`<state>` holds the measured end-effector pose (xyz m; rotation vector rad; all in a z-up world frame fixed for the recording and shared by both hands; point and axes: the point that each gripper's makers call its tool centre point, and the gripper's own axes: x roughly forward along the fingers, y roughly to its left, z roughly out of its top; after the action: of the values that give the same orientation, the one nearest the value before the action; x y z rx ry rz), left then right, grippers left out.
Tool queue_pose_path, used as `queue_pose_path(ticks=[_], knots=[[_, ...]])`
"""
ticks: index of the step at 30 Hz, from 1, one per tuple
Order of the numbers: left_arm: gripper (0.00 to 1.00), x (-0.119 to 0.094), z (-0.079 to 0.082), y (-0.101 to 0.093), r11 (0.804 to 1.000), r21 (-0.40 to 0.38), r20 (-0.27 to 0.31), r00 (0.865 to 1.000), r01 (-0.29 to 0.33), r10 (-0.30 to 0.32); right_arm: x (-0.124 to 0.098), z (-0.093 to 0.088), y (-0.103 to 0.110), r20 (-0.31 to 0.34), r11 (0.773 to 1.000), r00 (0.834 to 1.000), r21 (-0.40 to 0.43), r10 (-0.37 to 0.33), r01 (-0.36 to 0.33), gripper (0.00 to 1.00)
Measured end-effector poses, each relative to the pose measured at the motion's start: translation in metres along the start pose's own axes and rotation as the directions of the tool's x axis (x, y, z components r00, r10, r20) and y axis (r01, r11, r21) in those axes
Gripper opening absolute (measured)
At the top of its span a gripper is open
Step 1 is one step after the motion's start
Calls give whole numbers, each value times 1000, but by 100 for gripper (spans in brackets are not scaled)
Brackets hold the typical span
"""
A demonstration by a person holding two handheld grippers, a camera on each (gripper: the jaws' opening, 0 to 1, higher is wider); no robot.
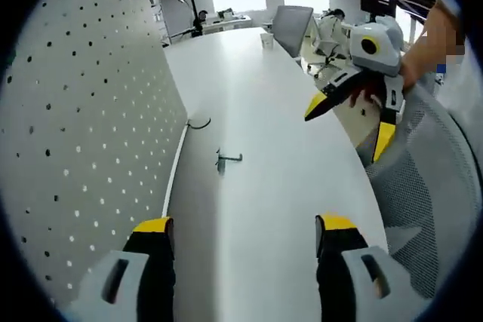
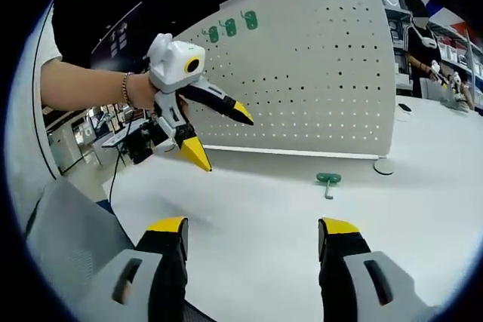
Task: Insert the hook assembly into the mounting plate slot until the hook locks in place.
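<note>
1. On the white tabletop (image 1: 256,148), a little way out from the foot of the pegboard, lies the small hook assembly (image 1: 226,160): a thin metal peg with a green base plate, seen in the right gripper view (image 2: 328,180) as a green tab with a short stem, lying flat and untouched.
2. Behind it stands the upright white perforated pegboard panel (image 2: 317,73), presumably the mounting plate; its holes are bare apart from green tags at the top.
3. A thin dark wire piece (image 1: 198,124) lies nearer the panel's foot.
4. I judge the step to be the approach: nothing is picked up yet.
5. Left gripper (image 2: 204,126) hovers above the table, jaws spread and empty; right gripper (image 1: 355,111) likewise, spread and empty.
6. Next, one gripper needs to drop to the hook, pinch it by the stem and turn its base toward the panel's holes.
</note>
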<state>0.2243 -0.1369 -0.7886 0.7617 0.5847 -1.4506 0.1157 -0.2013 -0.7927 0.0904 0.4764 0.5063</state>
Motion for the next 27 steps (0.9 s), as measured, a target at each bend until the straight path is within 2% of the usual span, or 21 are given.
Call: queue_pose_path(ticks=[8, 14, 27], knots=[[78, 21, 5, 8, 999, 33, -38, 999, 26, -25, 1, -2, 2, -8, 1000, 1000, 0, 10, -10, 69], [78, 36, 11, 13, 998, 38, -46, 998, 50, -48, 1, -4, 2, -17, 1000, 1000, 3, 9, -9, 69], [76, 71, 28, 15, 991, 75, -72, 992, 107, -102, 1, -8, 0, -27, 1000, 1000, 22, 3, -3, 69]])
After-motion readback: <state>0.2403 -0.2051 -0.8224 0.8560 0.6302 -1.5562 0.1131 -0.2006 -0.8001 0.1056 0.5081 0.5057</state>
